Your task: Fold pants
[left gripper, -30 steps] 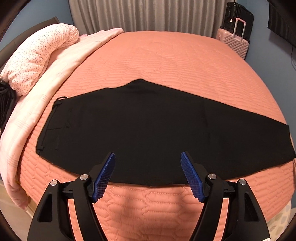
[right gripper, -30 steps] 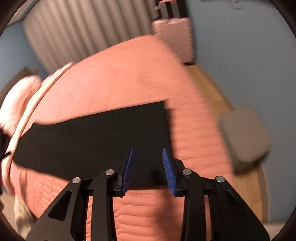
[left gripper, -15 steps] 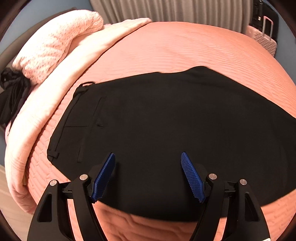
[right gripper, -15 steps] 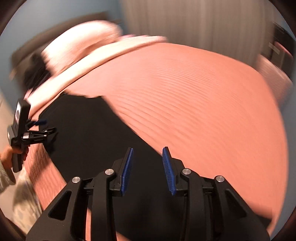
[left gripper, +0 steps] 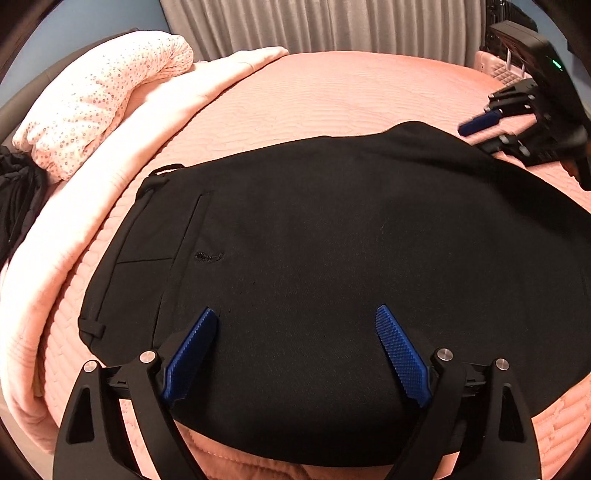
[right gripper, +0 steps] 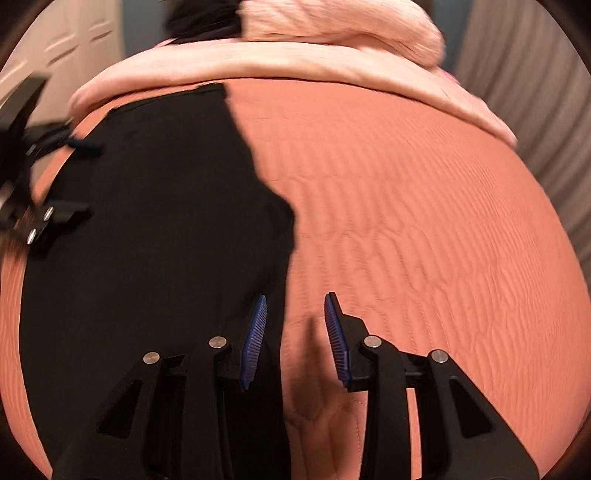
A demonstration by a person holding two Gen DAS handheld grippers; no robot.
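The black pants [left gripper: 332, 258] lie spread flat on the salmon quilted bed [left gripper: 332, 96], waistband toward the pale pink blanket [left gripper: 110, 192] that runs along the bed's edge, with a dotted pink pillow [left gripper: 103, 99] behind it. The left claw [left gripper: 297, 347] hangs over the seat of the pants near the back pocket; its jaws have just been opening and now stand spread wide, the blue pads [left gripper: 400, 354] apart over the cloth with nothing pinched between them. Whether the tips brush the fabric cannot be told. The right claw [right gripper: 295, 328] stands partly open, a narrow gap between its pads, at the far edge of the pants: its left pad [right gripper: 255, 339] is over the black cloth, the other over bare bedspread, and it grips nothing. In the left wrist view, the right claw [left gripper: 480, 123] shows at the upper right, just beyond the pants' edge. A grey curtain [left gripper: 332, 22] hangs behind the bed.
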